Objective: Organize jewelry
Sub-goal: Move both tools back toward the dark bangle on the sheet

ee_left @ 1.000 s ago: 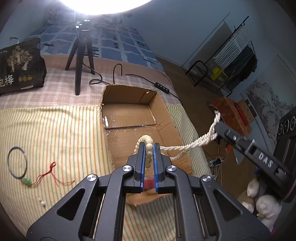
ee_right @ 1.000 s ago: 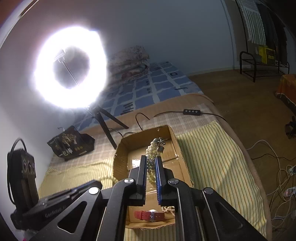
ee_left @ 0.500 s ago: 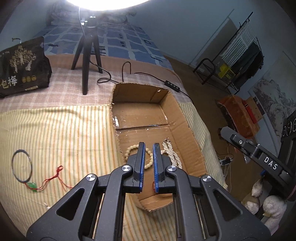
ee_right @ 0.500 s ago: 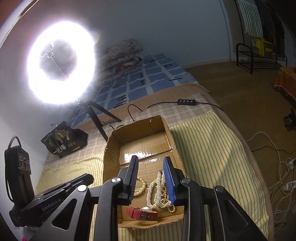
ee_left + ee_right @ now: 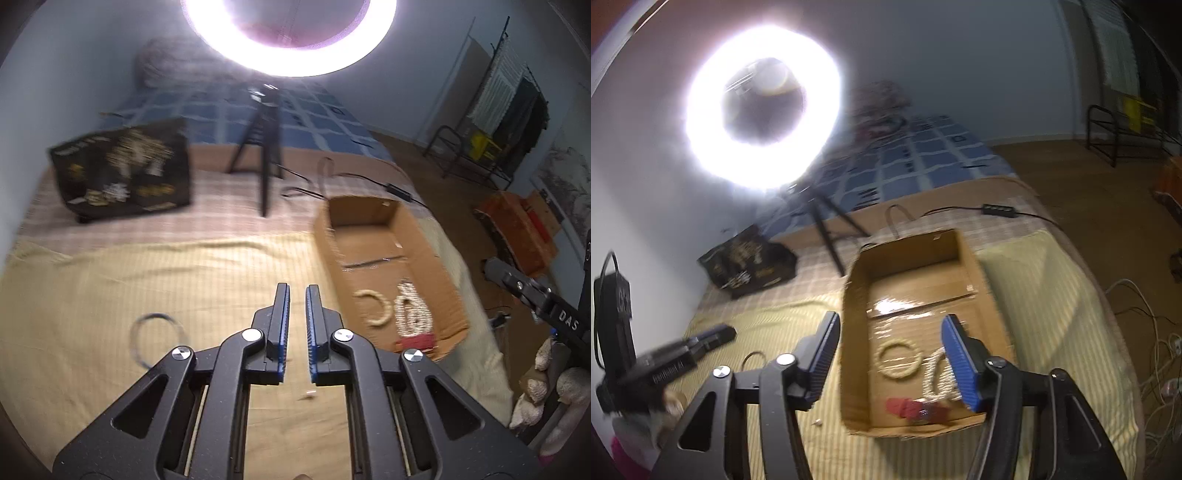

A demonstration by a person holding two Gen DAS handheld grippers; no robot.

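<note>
An open cardboard box (image 5: pixel 417 229) (image 5: pixel 908 254) lies on the striped bed cover. In it are a cream bead bracelet (image 5: pixel 376 310) (image 5: pixel 898 360), a pearl necklace (image 5: pixel 412 312) (image 5: pixel 936 373) and a red watch strap (image 5: pixel 415 341) (image 5: pixel 916 408). My left gripper (image 5: pixel 296 291) is empty, jaws a narrow gap apart, above the cover left of the box. My right gripper (image 5: pixel 890 325) is wide open and empty over the box's near end. A dark ring bracelet (image 5: pixel 157 334) (image 5: pixel 753 360) lies on the cover. A tiny pale piece (image 5: pixel 310 394) (image 5: pixel 817 423) lies near it.
A ring light on a tripod (image 5: pixel 264 147) (image 5: pixel 827 225) stands behind the box, with a cable and switch (image 5: pixel 999 209). A black printed bag (image 5: pixel 123 171) (image 5: pixel 750 264) sits at the back left. The bed edge drops to the floor on the right.
The left gripper let go of the bead bracelet and swung left away from the box. The right gripper dropped the pearl necklace into the box and opened wide.
</note>
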